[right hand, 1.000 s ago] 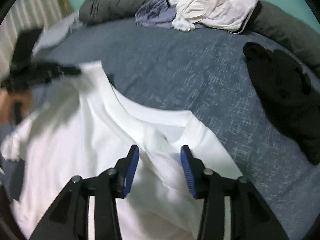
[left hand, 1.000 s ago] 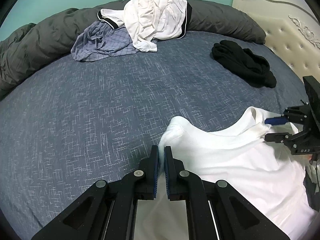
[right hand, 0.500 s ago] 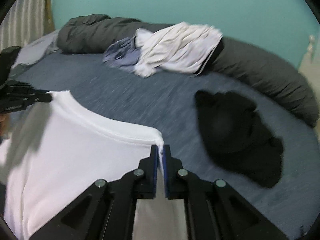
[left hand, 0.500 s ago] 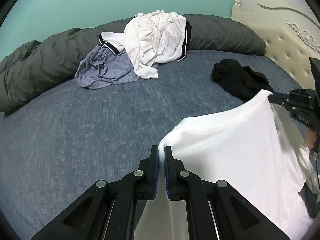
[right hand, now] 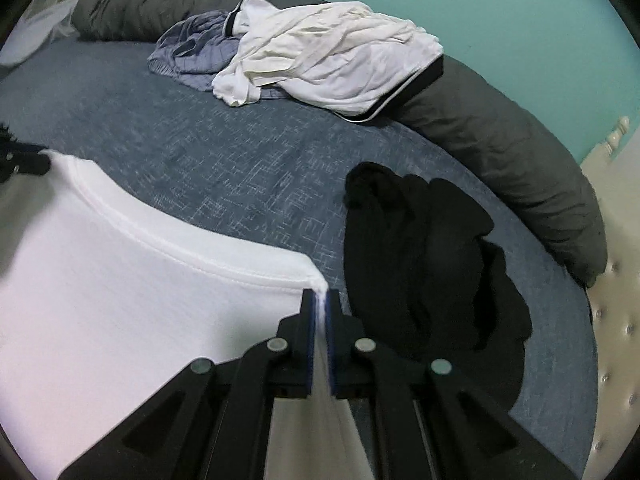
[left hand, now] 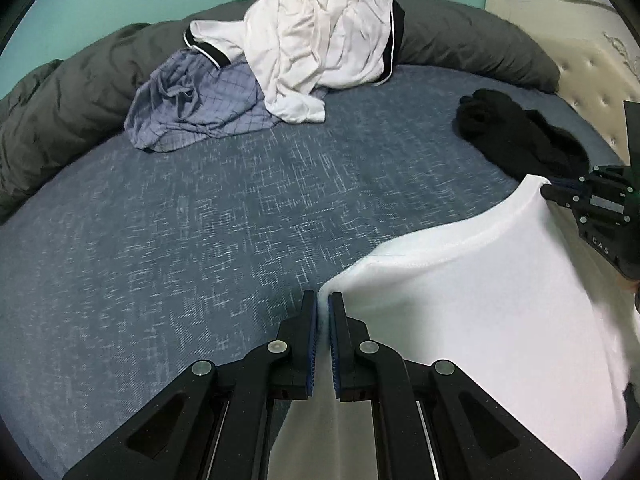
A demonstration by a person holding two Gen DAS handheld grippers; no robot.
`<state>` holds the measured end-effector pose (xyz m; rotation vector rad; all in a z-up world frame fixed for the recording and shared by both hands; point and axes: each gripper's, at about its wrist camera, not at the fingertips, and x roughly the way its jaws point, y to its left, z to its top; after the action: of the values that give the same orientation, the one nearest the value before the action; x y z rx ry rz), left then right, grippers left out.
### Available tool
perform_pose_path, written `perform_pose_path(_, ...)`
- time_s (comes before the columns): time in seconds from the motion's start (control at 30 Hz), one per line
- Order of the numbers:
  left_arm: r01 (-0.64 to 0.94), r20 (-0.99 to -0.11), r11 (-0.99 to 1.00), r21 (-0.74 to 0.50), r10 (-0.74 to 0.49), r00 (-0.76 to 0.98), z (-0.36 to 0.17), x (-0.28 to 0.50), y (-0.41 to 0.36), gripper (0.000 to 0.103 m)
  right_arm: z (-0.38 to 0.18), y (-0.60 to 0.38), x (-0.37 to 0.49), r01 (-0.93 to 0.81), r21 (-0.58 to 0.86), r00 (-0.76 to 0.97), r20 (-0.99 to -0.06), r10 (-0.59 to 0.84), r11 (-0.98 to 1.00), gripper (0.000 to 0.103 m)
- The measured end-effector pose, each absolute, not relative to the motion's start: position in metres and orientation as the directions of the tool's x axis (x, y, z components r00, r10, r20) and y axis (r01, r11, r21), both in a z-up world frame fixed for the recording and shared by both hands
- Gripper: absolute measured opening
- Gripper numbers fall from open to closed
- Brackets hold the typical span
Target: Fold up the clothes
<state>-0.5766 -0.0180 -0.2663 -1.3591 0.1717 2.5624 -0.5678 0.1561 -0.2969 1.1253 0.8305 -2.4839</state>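
1. Left gripper (left hand: 323,312) clamped tight on one shoulder corner of the white T-shirt (left hand: 472,300), blue pads pinching the fabric edge.
2. Right gripper (right hand: 319,308) pinched just as tight on the opposite shoulder corner, cloth caught between its pads.
3. Shirt held up off the blue bedsheet (left hand: 200,220), collar seam stretched in a curve between the two grippers, body hanging down below.
4. Crumpled black garment (right hand: 432,260) lying on the sheet just beside the right gripper, apart from the shirt.
5. Farther back, rumpled white shirt with black trim (left hand: 320,40) heaped over a blue checked garment (left hand: 192,108), both resting against the dark grey duvet (left hand: 60,92) rolled along the far edge.
6. Cream tufted headboard (right hand: 612,280) at the right, teal wall (right hand: 500,12) behind.
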Motion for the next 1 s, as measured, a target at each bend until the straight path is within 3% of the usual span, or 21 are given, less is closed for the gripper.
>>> perform_pose_path(0.27,-0.257,-0.848,-0.965,-0.052,0.178,-0.499,-0.298,-0.584,-0.02,0.011,-0.337,0.163,-0.584,0.444,-0.286,-0.58,-0.814,-0.029,-0.849,0.005)
perform_pose_path(0.33,-0.241,-0.842,-0.968,-0.071,0.187,-0.506,-0.294,-0.582,-0.026,0.024,-0.338,0.169,-0.586,0.432,-0.234,-0.565,-0.823,-0.059,-0.871,0.007)
perform_pose_path(0.37,-0.231,-0.841,-0.97,-0.071,0.182,-0.509,-0.291,-0.581,-0.029,0.038,-0.336,0.173,-0.587,0.427,-0.221,-0.561,-0.826,-0.065,-0.877,0.009)
perform_pose_path(0.4,-0.221,-0.84,-0.972,-0.076,0.182,-0.511,-0.287,-0.579,-0.033,0.045,-0.333,0.176,-0.587,0.422,-0.213,-0.557,-0.828,-0.066,-0.881,0.017)
perform_pose_path(0.43,-0.212,-0.84,-0.974,-0.081,0.181,-0.512,-0.283,-0.576,-0.037,0.047,-0.33,0.18,-0.587,0.416,-0.206,-0.553,-0.831,-0.067,-0.886,0.034)
perform_pose_path(0.5,-0.183,-0.843,-0.979,-0.09,0.172,-0.509,-0.276,-0.567,-0.049,0.048,-0.318,0.192,-0.584,0.393,-0.192,-0.567,-0.821,-0.073,-0.899,0.048)
perform_pose_path(0.9,-0.121,-0.822,-0.976,-0.183,0.22,-0.526,-0.226,-0.422,-0.12,0.052,-0.251,0.268,-0.477,0.346,0.039,-0.574,-0.781,-0.244,-0.938,0.053)
perform_pose_path(1.0,-0.108,-0.827,-0.973,-0.205,0.231,-0.513,-0.222,-0.377,-0.132,0.053,-0.247,0.291,-0.435,0.323,0.113,-0.558,-0.779,-0.285,-0.94,0.058)
